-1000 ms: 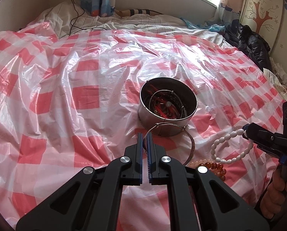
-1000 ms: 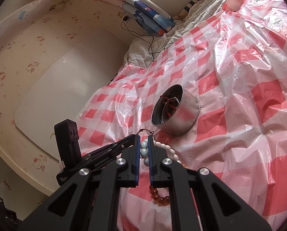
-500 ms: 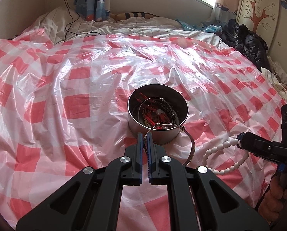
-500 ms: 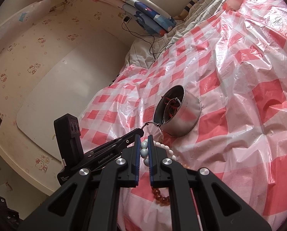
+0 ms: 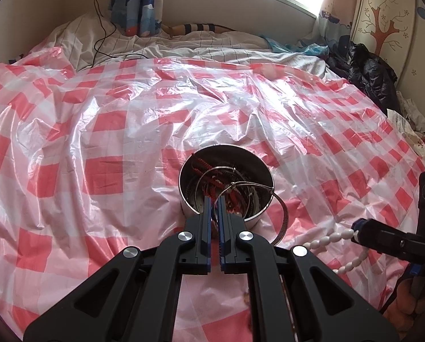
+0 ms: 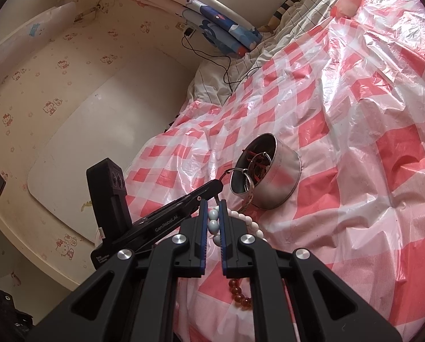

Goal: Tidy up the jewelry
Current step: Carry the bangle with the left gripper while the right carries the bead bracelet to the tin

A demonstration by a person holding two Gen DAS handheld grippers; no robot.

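A round steel tin (image 5: pixel 265 171) stands on the checked sheet and holds red cords and metal rings; it also shows in the right wrist view (image 6: pixel 281 183). My left gripper (image 5: pixel 214 201) is shut on a thin metal hoop bangle (image 5: pixel 282 216) and holds it over the tin's near rim. The same gripper (image 6: pixel 216 183) and hoop (image 6: pixel 248 196) show in the right wrist view. My right gripper (image 6: pixel 213 216) is shut on a white bead bracelet (image 6: pixel 249 222), also seen at the right of the left wrist view (image 5: pixel 331 238). An amber bead bracelet (image 6: pixel 239 293) lies on the sheet below.
A red-and-white checked plastic sheet (image 5: pixel 112 131) covers the bed. White bedding and a black cable (image 5: pixel 98 28) lie at the far side. A dark jacket (image 5: pixel 366 71) lies at the far right. A wall (image 6: pixel 55 114) stands close to the bed's left side.
My left gripper has moved forward with the hoop, from in front of the tin to over its near rim. The right gripper still holds the white beads in about the same place.
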